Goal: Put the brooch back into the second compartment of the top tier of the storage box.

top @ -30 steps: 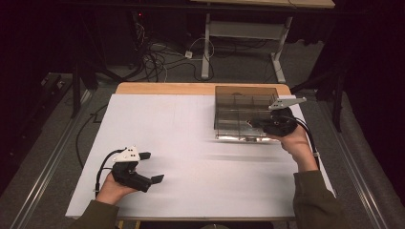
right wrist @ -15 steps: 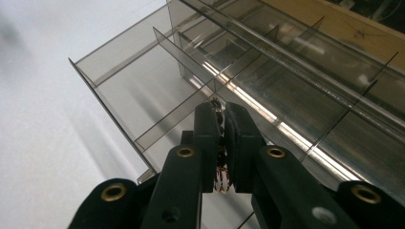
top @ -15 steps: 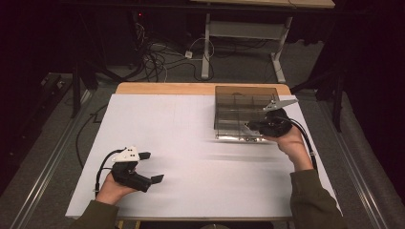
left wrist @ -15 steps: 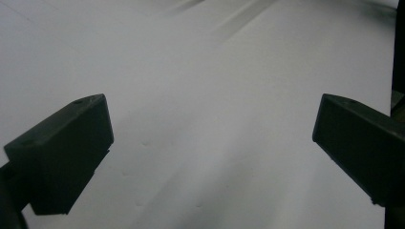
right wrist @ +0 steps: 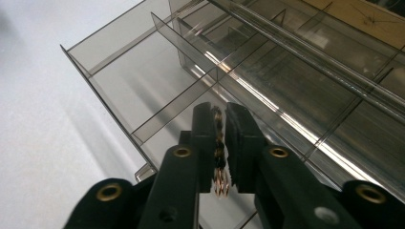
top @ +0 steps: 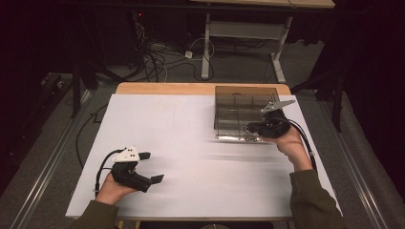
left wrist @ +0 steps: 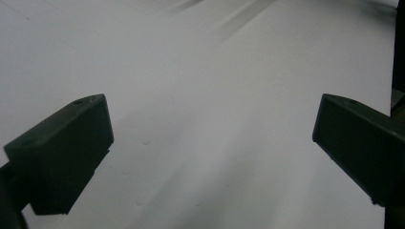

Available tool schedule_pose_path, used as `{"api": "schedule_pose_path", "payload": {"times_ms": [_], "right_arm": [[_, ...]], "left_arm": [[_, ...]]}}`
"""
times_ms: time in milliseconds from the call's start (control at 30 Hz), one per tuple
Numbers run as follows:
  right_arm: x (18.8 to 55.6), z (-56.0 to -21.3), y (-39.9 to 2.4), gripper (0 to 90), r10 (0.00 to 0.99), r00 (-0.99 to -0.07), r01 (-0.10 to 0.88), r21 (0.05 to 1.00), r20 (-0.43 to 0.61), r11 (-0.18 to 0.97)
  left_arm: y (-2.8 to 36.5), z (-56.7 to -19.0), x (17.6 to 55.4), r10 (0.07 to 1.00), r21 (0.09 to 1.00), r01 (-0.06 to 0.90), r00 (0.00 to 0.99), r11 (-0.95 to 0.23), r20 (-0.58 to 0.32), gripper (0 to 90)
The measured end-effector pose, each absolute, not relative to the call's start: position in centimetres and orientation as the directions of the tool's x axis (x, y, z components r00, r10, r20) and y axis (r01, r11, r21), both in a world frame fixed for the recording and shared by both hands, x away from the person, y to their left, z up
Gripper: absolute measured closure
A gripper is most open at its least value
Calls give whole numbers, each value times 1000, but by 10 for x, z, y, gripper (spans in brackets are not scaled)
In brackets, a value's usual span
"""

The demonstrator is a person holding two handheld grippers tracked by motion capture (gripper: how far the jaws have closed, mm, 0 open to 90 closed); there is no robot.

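white table (top: 191,143), clear divided box (top: 239,109), dim cabled floor (top: 162,57).

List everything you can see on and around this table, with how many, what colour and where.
Divided box: one, clear smoky plastic, far right of the table.
Chain: one, gold and dark links with rings at its end, between the right gripper's jaws over the box.
Table: one, white top with a wooden far edge.
Cables: several, dark and white, on the floor beyond.
Left gripper: black, open, near left.
Right gripper: black, jaws close on the chain, just been opening slightly.
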State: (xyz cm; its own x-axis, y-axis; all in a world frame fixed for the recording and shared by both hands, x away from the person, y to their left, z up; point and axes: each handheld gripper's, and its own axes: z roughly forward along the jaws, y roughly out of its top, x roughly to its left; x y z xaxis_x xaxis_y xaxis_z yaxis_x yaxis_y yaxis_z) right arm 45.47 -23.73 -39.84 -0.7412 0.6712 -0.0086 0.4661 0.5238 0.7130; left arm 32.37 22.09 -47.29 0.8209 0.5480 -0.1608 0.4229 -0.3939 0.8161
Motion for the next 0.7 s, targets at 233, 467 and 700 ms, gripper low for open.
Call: {"api": "schedule_pose_path", "payload": {"times_ms": [233, 467, 700], "right_arm": [[453, -395, -238, 832, 677, -736, 466, 721, -5, 513], [447, -387, -245, 900, 665, -746, 459, 745, 28, 484], [436, -384, -251, 900, 656, -754, 454, 752, 38, 478]], "left_arm": [[221, -473, 324, 548, 817, 422, 821, -393, -160, 0], [221, -473, 323, 549, 817, 422, 820, -393, -160, 0], [221, -472, 323, 549, 817, 422, 820, -393, -159, 0]]}}
